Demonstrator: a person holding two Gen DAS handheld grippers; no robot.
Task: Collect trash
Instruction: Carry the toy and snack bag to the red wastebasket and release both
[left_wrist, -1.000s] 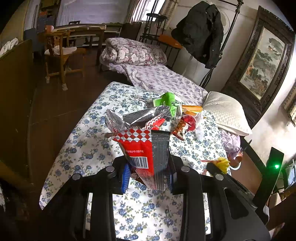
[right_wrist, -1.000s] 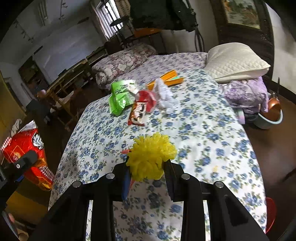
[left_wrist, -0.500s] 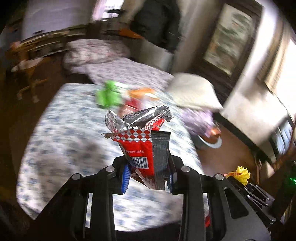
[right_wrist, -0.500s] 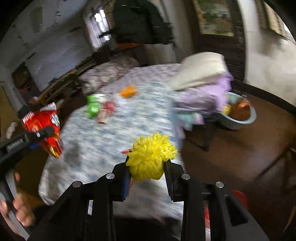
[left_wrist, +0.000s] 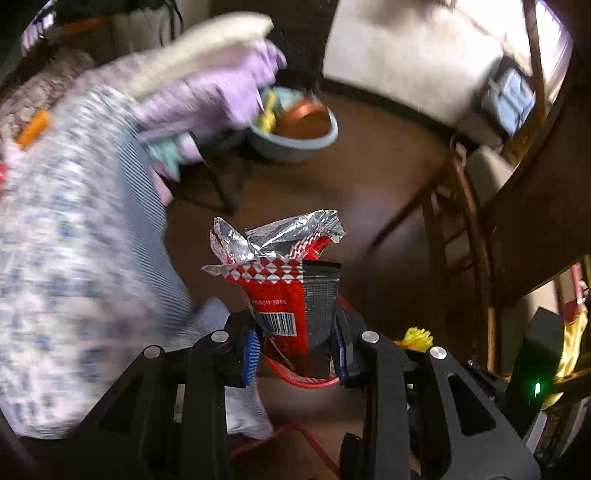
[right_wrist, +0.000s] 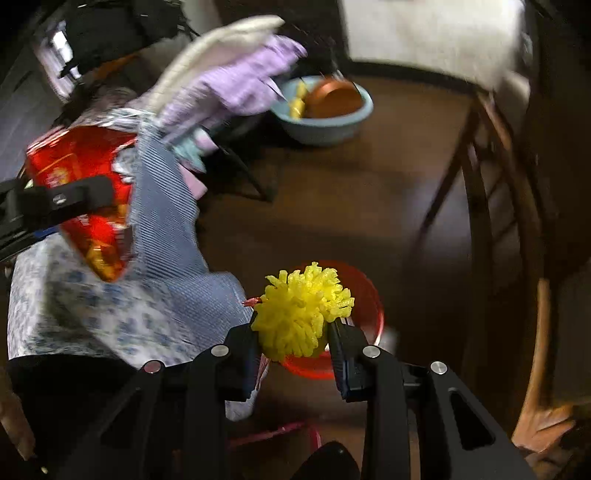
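Note:
My left gripper (left_wrist: 297, 349) is shut on a torn red and silver snack bag (left_wrist: 291, 295), held upright over the dark floor. Part of a red bin (left_wrist: 306, 380) shows just below the bag. In the right wrist view my right gripper (right_wrist: 293, 349) is shut on a frilly yellow foam net (right_wrist: 301, 314), which hangs over the red bin (right_wrist: 364, 295) on the floor. The same snack bag (right_wrist: 79, 188) and the left gripper appear at that view's left edge, beside the bed. The yellow net (left_wrist: 417, 338) also peeks out at the lower right of the left wrist view.
The bed with a blue-flowered sheet (left_wrist: 55, 258) fills the left, its corner hanging close to the bin. A light blue basin (right_wrist: 325, 107) holding a copper pot sits on the floor behind. A wooden chair (right_wrist: 491, 206) stands at the right. Orange trash (left_wrist: 33, 127) lies on the bed.
Both grippers swung away from the bed top to the right and dipped toward the floor. The red bin has come into view below them. Both still hold their trash.

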